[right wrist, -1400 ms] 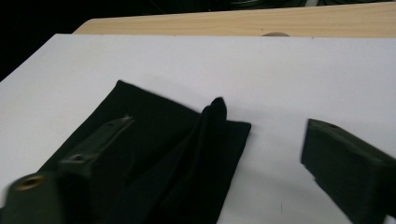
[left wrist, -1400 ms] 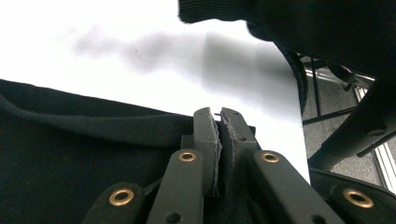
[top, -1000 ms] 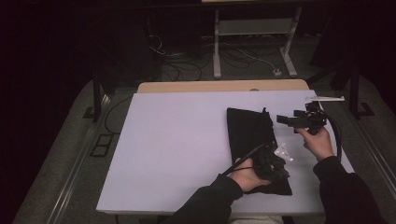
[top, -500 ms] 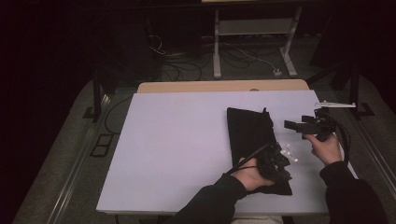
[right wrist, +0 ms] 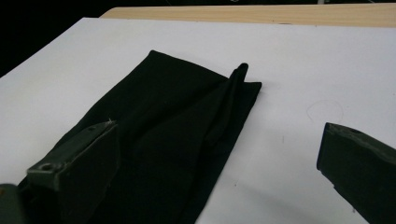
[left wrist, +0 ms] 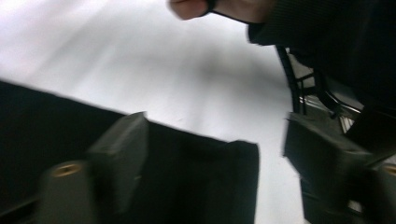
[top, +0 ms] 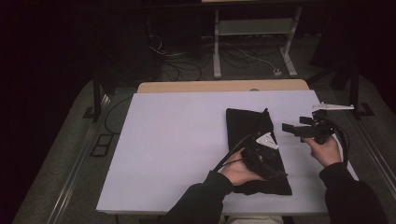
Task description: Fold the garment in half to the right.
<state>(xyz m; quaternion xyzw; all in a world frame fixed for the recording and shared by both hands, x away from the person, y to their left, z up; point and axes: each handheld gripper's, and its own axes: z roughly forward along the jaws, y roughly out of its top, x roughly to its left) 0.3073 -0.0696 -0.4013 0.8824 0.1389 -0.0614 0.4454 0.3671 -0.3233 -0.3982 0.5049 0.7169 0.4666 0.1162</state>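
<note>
A black cloth (top: 250,123) lies folded into a long strip on the white table (top: 177,130), running from the middle toward the near edge. My left gripper (top: 279,175) hovers low over the cloth's near end. Its jaws have just been opening and now stand wide. The cloth (left wrist: 196,177) and its near corner lie beneath them, untouched by the pads. My right gripper (top: 287,127) is held above the table just right of the cloth and points left at it. In the right gripper view its jaws are spread apart with nothing between them, over the cloth (right wrist: 177,102).
A wooden strip (top: 219,86) borders the table's far edge. A white flat piece (top: 334,107) lies at the far right corner. Dark floor with cables and a metal stand (top: 252,32) lies beyond. Bare white tabletop (right wrist: 303,60) stretches left of the cloth.
The left hand and its gripper have shifted slightly left over the cloth's near end. The right hand has sunk a little and stays beside the cloth. The cloth lies as before.
</note>
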